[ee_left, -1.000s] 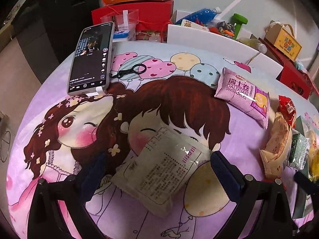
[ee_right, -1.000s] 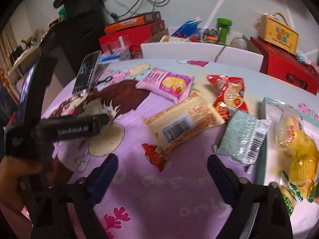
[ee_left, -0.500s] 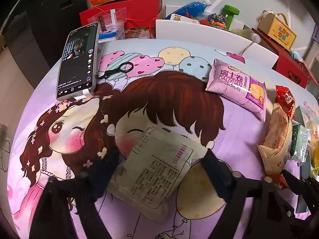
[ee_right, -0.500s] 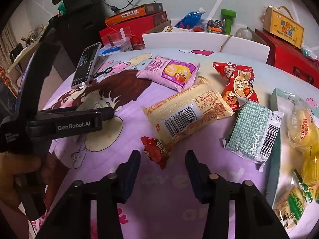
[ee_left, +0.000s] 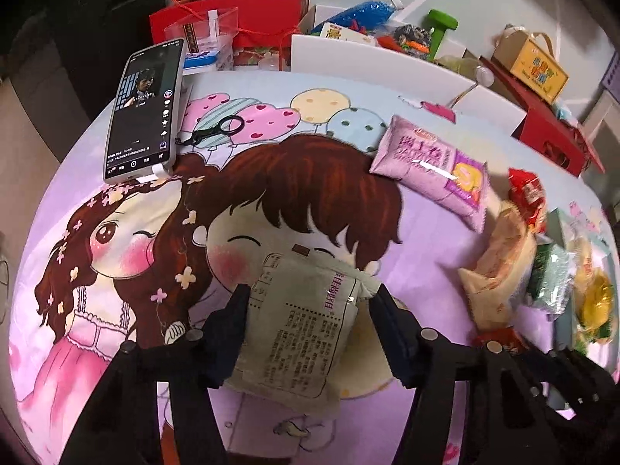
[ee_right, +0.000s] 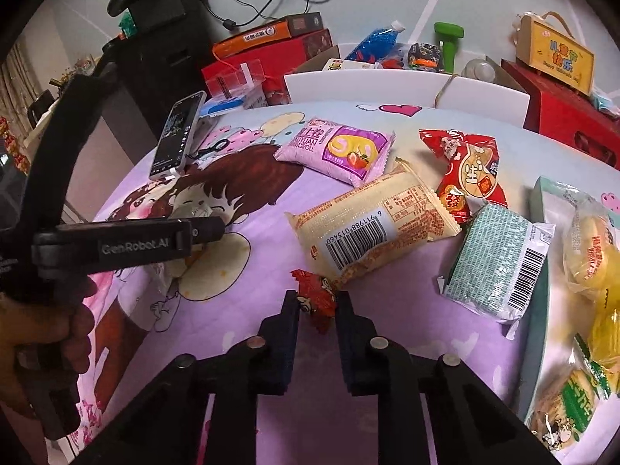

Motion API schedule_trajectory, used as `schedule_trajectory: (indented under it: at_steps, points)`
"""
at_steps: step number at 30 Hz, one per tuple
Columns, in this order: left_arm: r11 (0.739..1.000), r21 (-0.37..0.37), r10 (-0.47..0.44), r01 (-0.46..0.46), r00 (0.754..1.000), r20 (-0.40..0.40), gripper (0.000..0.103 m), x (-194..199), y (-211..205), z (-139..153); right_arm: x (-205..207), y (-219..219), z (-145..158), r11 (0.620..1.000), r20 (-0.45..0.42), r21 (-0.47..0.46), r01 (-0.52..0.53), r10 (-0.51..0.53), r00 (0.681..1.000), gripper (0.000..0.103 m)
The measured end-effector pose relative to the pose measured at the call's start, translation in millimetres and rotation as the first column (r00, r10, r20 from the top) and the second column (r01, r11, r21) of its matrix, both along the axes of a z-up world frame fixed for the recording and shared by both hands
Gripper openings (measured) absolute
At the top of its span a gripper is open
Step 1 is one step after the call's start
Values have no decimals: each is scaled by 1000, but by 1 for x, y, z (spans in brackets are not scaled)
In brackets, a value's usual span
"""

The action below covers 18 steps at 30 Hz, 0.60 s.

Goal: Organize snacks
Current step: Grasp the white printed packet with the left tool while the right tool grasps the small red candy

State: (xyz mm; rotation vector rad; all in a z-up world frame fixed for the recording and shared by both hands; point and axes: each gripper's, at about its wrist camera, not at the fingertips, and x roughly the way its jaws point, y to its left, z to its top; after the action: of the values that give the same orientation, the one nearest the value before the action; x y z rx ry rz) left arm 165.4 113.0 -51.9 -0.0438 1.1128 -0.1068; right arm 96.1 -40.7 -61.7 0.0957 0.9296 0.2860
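A pale grey snack packet (ee_left: pixel 302 325) with printed text lies on the cartoon tablecloth (ee_left: pixel 116 329). My left gripper (ee_left: pixel 310 317) has its jaws closing on it; both pads press its sides and the packet bunches up. In the right wrist view, my right gripper (ee_right: pixel 316 306) is shut on the end of a small red wrapper (ee_right: pixel 314 294) that pokes out from under a yellow barcoded packet (ee_right: pixel 372 228). The left gripper (ee_right: pixel 205 228) shows at the left there, held by a hand (ee_right: pixel 38 333).
A pink Swiss-roll packet (ee_right: pixel 337 147), a red packet (ee_right: pixel 469 170) and a green packet (ee_right: pixel 500 259) lie nearby. A pale tray (ee_right: pixel 538 201) with yellow snacks stands at the right. A phone (ee_left: pixel 145 108) and a black clip (ee_left: pixel 217 130) lie far left; white chair backs (ee_left: pixel 368 58) stand behind.
Both pairs of jaws have closed in from wide open. The left ones now squeeze the pale packet, the right ones pinch the red wrapper. Neither hand has shifted much.
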Motion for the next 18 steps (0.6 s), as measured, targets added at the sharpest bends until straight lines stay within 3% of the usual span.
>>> schedule_trajectory:
  at_steps: [18]
  points:
    - [997,54,-58,52,991,119,63,-27,-46,54,-26,-43,52,995,80,27,98,-100,992,20]
